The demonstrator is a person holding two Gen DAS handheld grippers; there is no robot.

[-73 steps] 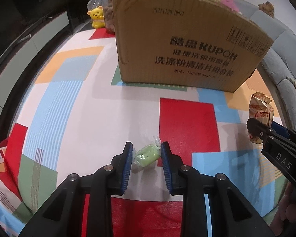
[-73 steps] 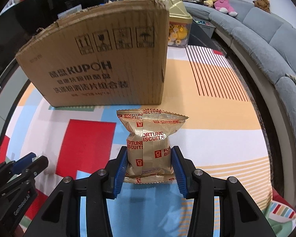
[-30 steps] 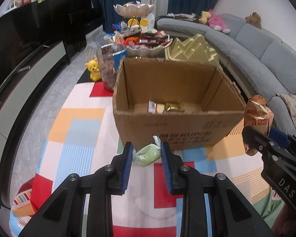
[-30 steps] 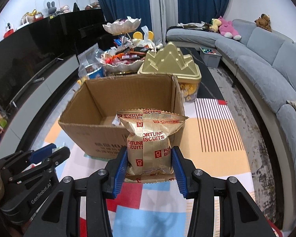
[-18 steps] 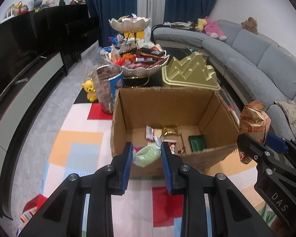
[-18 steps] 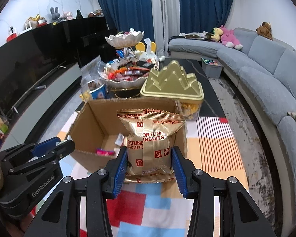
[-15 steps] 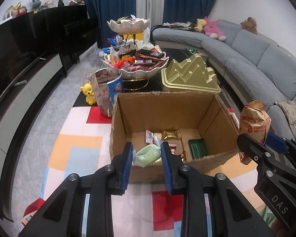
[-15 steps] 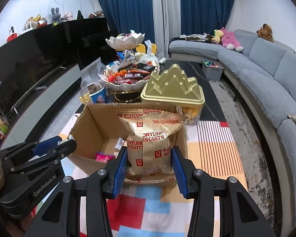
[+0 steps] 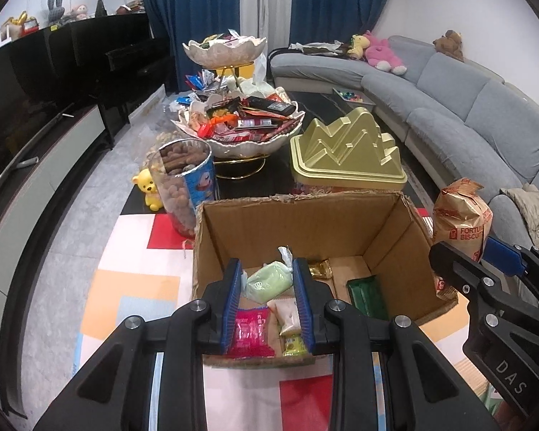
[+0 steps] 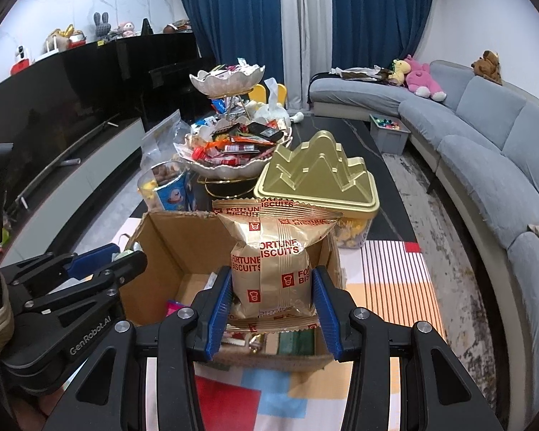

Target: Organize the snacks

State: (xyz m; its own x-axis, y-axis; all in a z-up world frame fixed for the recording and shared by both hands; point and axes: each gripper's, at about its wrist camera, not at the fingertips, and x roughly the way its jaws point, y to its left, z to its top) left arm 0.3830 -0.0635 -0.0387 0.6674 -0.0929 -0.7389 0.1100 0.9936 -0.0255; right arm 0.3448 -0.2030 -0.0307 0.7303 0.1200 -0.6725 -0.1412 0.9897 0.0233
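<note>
An open cardboard box (image 9: 305, 222) stands on a colourful mat, with several wrapped snacks on its floor. My left gripper (image 9: 268, 287) is shut on a small green wrapped snack (image 9: 269, 282), held above the box's near left part. My right gripper (image 10: 272, 298) is shut on a gold Fortune Biscuits bag (image 10: 275, 262), upright, over the box (image 10: 176, 248) near its right side. The same biscuit bag (image 9: 461, 221) and right gripper (image 9: 485, 273) show at the right of the left wrist view. The left gripper (image 10: 100, 262) appears at the left of the right wrist view.
Behind the box stand a gold mountain-shaped tin (image 9: 345, 154), a tiered white bowl stand heaped with snacks (image 9: 240, 122), a tub of nuts (image 9: 185, 179) and a yellow bear figure (image 9: 149, 192). A grey sofa (image 10: 485, 151) curves along the right; a dark TV cabinet (image 9: 46, 107) runs on the left.
Both grippers have risen and moved forward with their snacks, from in front of the box to above its opening. The box's inside now shows from above.
</note>
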